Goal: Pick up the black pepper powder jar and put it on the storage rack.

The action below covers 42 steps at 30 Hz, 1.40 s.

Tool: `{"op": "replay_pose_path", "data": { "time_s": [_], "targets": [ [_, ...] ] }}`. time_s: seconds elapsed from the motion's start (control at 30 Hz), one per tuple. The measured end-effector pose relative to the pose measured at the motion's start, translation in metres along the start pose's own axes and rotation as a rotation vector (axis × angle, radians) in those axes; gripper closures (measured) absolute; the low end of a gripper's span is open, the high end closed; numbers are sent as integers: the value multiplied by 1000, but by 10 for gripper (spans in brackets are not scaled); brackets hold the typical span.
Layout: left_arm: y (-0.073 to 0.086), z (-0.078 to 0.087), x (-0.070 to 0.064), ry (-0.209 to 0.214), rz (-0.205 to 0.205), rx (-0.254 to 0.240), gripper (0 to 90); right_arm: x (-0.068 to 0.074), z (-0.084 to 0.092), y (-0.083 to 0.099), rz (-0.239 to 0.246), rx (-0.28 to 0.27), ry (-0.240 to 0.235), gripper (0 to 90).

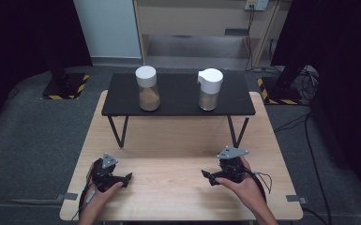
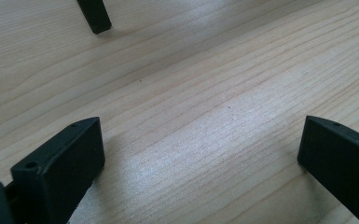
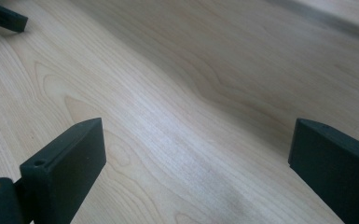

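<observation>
Two glass jars with white lids stand on a low black shelf [image 1: 178,108]. The left jar [image 1: 148,89] holds brown powder and has a round cap. The right jar [image 1: 209,90] has a cap with a spout and less powder. Near the table's front, a hand holds my left gripper [image 1: 127,178], which rests on the wood, open and with nothing in it. My right gripper [image 1: 206,175] rests at the front right, also open with nothing between its jaws. In the left gripper view my left gripper [image 2: 200,140] spans bare wood. The right gripper view shows the same for my right gripper [image 3: 196,140].
The wooden table [image 1: 169,140] carries the shelf on thin black legs [image 1: 117,131]; one leg foot [image 2: 94,16] is ahead of the left gripper. Dark stands with hazard-striped bases [image 1: 65,86] flank the table on grey floor. Cables [image 1: 309,140] run at the right.
</observation>
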<state>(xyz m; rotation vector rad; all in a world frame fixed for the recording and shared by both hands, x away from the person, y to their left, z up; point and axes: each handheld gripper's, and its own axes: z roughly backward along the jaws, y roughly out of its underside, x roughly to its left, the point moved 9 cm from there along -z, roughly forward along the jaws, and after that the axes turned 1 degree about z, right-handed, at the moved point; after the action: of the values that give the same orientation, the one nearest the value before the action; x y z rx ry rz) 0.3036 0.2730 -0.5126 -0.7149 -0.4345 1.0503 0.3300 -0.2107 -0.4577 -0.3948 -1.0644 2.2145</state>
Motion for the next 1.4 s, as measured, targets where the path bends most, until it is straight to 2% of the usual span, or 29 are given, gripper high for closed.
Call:
{"op": "replay_pose_path", "data": {
  "time_s": [0.43, 0.8, 1.13, 1.4],
  "targets": [
    [0, 0, 0, 0, 0, 0, 0, 2, -8, 20, 11, 39, 24, 48],
    [0, 0, 0, 0, 0, 0, 0, 3, -10, 42, -2, 48, 16, 47],
    [0, 0, 0, 0, 0, 0, 0, 8, -18, 54, 10, 84, 10, 42],
    [0, 0, 0, -1, 0, 0, 0, 9, -18, 55, 18, 84, 9, 34]
  ]
}}
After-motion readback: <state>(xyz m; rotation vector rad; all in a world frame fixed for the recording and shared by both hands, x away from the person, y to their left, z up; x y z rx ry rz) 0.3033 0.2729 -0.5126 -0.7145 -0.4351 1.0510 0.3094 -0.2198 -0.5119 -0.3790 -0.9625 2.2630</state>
